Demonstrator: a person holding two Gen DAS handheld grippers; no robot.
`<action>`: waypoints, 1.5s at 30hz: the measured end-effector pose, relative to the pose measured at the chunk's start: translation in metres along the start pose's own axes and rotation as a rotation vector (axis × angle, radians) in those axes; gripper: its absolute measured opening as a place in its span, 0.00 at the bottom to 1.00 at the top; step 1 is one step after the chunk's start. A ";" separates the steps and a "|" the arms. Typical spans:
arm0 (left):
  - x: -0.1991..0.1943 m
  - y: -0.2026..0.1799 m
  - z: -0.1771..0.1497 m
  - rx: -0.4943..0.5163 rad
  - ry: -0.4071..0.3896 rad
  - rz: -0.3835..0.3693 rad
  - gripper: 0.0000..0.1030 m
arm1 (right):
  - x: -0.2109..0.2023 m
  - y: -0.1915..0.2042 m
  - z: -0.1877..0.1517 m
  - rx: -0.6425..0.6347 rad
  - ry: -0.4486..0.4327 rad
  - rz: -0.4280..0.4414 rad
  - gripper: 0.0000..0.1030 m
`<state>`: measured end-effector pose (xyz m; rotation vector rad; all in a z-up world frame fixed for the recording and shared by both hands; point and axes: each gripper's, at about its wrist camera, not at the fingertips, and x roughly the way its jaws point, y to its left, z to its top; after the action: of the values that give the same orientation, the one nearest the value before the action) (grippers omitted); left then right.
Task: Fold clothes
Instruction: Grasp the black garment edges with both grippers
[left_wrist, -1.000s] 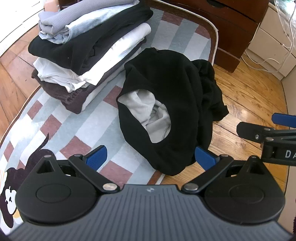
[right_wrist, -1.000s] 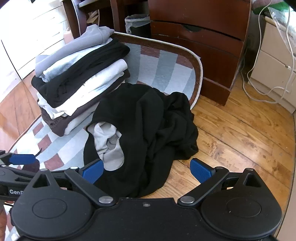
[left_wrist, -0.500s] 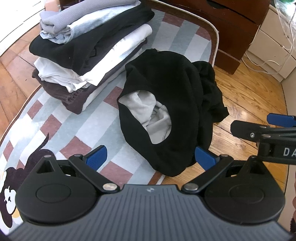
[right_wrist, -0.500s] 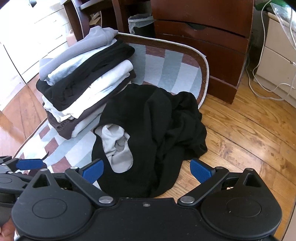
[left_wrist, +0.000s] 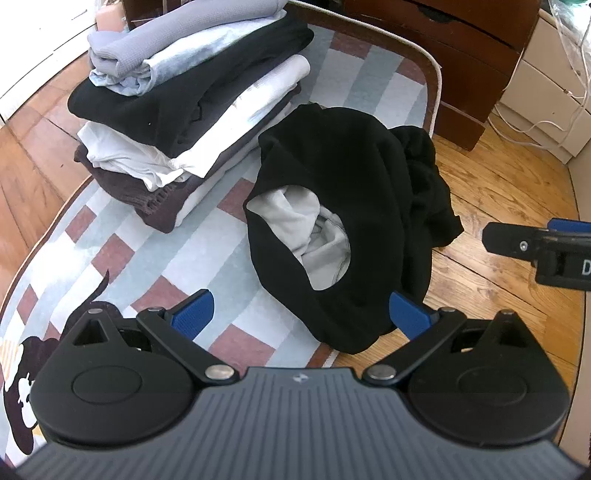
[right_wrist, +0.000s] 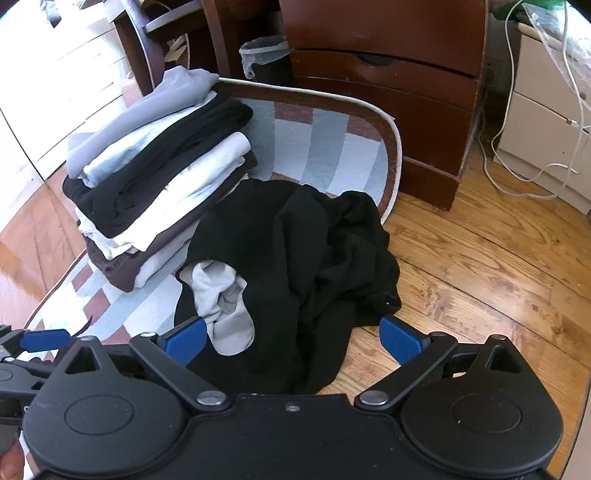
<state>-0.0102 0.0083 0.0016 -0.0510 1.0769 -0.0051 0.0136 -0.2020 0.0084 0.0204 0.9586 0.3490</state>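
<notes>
Wooden floorboards (right_wrist: 480, 266) fill the right of both views, partly covered by a checked rug (left_wrist: 155, 258) whose far edge meets a dark wood dresser (right_wrist: 388, 96). At frame centre, a crumpled black garment (left_wrist: 354, 206) straddles the rug's edge, beside a stack of folded clothes (left_wrist: 184, 103) upper left. Left gripper (left_wrist: 301, 314) and right gripper (right_wrist: 293, 336) hover wide open, empty.

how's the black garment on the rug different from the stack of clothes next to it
The black garment lies crumpled in a loose heap with a pale lining showing; the stack of clothes is folded flat in layers. The garment spills off the rug onto the wooden floor; the stack sits wholly on the rug. Neither is being gripped.
</notes>
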 end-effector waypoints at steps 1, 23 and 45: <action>0.000 0.000 0.000 0.000 0.000 0.001 1.00 | 0.001 -0.001 0.000 0.002 0.001 0.000 0.99; 0.078 0.044 -0.022 -0.170 -0.017 -0.128 0.98 | 0.062 -0.012 -0.010 0.044 -0.213 0.170 0.98; 0.208 0.075 -0.034 -0.239 -0.013 -0.428 0.34 | 0.188 0.008 -0.003 -0.176 -0.068 0.079 0.22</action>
<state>0.0570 0.0756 -0.2012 -0.4957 1.0327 -0.2613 0.1073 -0.1384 -0.1414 -0.0901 0.8582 0.5018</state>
